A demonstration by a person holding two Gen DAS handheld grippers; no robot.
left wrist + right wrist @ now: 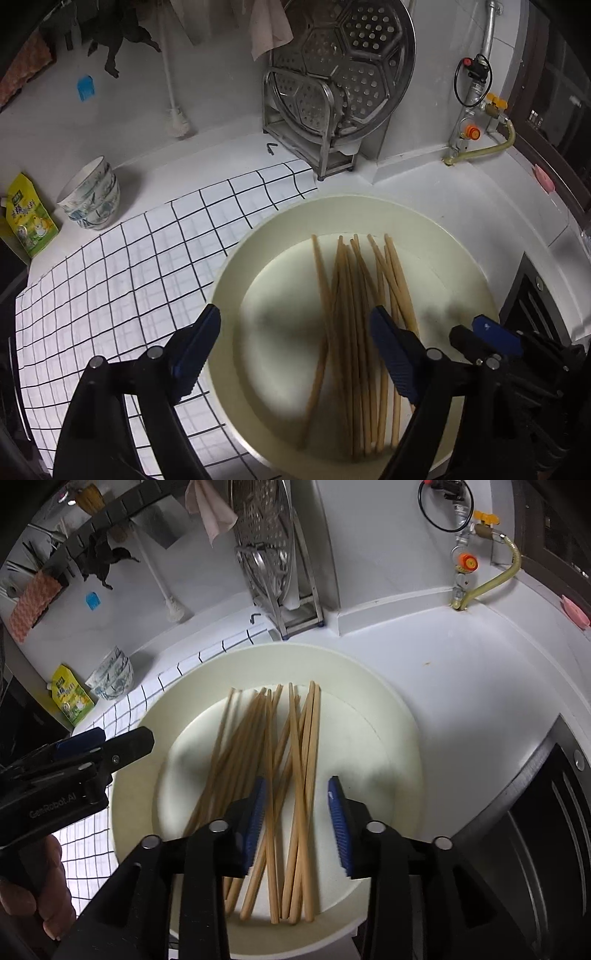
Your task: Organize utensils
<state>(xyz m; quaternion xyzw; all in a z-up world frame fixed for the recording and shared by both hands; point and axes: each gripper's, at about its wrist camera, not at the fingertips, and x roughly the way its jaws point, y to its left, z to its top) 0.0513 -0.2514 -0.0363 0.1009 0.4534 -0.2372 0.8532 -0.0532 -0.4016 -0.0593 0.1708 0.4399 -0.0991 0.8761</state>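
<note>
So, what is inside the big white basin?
The basin holds only a loose, crossing pile of wooden chopsticks. Their near ends are partly hidden by the open right gripper. What lies under the pile cannot be seen.

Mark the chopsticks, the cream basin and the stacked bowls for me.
chopsticks (295, 760): right wrist view, mid-shaft of the bundle.
cream basin (280, 236): left wrist view, bare far-left rim.
stacked bowls (94, 201): left wrist view, patterned outer wall.
</note>
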